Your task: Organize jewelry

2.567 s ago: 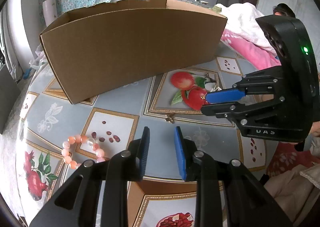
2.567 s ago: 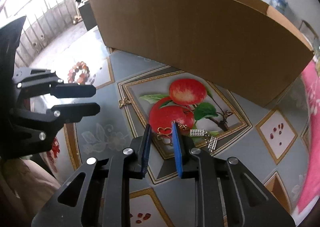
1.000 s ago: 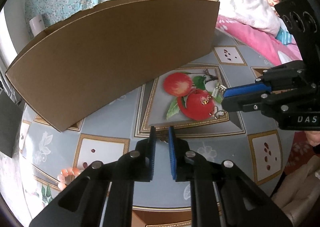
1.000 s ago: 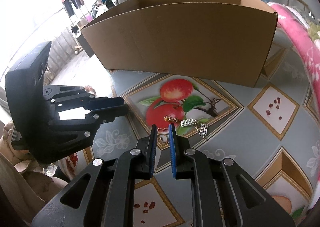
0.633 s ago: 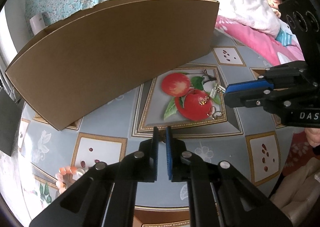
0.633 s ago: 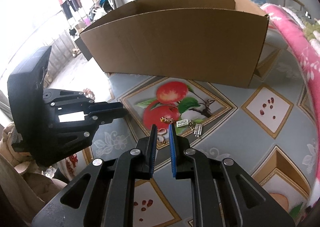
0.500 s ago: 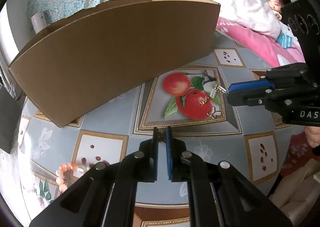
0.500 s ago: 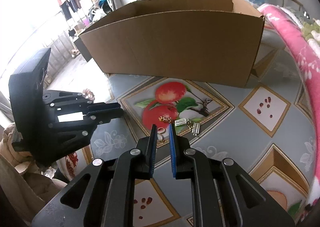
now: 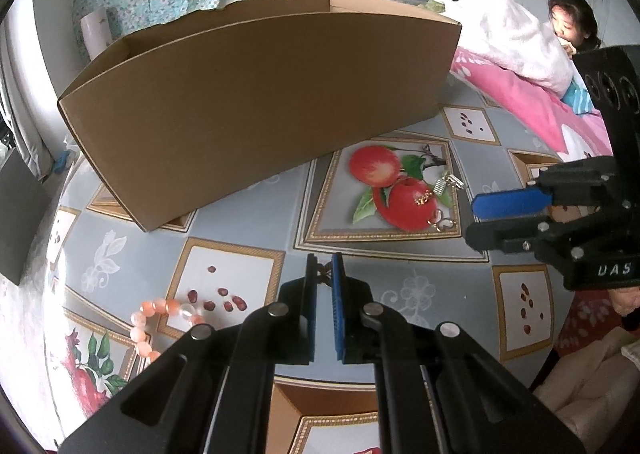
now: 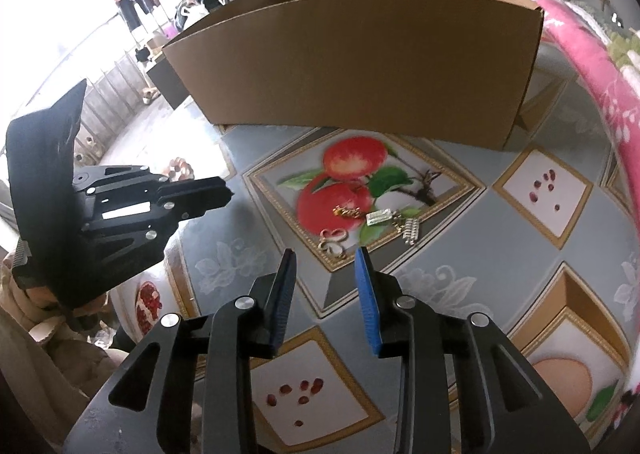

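Note:
My left gripper (image 9: 325,274) is shut on a small gold charm (image 9: 325,274) pinched at its tips, low over the patterned tablecloth (image 9: 240,221). My right gripper (image 10: 326,254) has its jaws opening with nothing between them. Just beyond its tips lie a gold heart piece (image 10: 332,240), a gold chain bit (image 10: 348,211) and silver pieces (image 10: 378,217) on the printed red fruit. The left wrist view shows the same pile (image 9: 434,201) beside the right gripper (image 9: 474,219). A pink bead bracelet (image 9: 160,318) lies left of my left gripper. In the right wrist view, the left gripper (image 10: 224,193) is at the left.
A long open cardboard box (image 9: 260,101) stands across the back of the table, also seen from the right (image 10: 360,65). A pink blanket (image 9: 516,93) and a person (image 9: 568,25) are at the far right. The table edge curves away on the left.
My right gripper's jaws have spread apart, and the gold heart piece now lies in plain view ahead of them. My left gripper closed from open onto the small gold charm.

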A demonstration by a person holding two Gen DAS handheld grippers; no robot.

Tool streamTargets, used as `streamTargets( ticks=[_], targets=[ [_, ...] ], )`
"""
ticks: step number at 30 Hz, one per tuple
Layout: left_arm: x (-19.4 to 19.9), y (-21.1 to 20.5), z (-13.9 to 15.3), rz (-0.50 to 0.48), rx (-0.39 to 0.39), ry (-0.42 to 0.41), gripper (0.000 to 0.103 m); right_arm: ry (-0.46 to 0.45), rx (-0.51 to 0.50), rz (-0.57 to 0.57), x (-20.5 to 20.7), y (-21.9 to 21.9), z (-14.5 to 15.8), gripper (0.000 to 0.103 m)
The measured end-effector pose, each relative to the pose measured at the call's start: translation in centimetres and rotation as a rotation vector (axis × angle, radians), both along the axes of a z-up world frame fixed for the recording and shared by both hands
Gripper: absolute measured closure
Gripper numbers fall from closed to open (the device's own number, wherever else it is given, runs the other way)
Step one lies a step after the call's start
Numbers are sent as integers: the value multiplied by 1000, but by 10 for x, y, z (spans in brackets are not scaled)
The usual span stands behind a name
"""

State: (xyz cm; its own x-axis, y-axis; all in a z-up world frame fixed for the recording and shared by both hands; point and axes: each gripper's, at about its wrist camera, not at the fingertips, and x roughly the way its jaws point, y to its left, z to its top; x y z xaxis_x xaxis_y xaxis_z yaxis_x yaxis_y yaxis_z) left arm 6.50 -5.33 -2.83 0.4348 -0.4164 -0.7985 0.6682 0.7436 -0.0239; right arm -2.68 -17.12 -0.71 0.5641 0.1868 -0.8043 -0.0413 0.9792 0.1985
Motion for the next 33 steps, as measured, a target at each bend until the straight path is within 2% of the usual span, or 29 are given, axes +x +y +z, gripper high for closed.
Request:
streamTargets(
  ticks=[9, 21, 29, 33],
  targets=[
    [0, 3, 0, 2, -15, 7, 97, 36, -33, 16, 14, 13, -9, 73],
    [1, 4, -2, -2, -25, 19, 97, -18, -90, 40, 34, 28, -14, 75],
    [0, 4, -3, 5, -29, 22, 97, -48, -185, 46, 42, 46, -19, 75],
    [0, 4, -3, 7, -29, 22, 97, -42, -218, 47, 43, 52, -21, 84]
  ],
)
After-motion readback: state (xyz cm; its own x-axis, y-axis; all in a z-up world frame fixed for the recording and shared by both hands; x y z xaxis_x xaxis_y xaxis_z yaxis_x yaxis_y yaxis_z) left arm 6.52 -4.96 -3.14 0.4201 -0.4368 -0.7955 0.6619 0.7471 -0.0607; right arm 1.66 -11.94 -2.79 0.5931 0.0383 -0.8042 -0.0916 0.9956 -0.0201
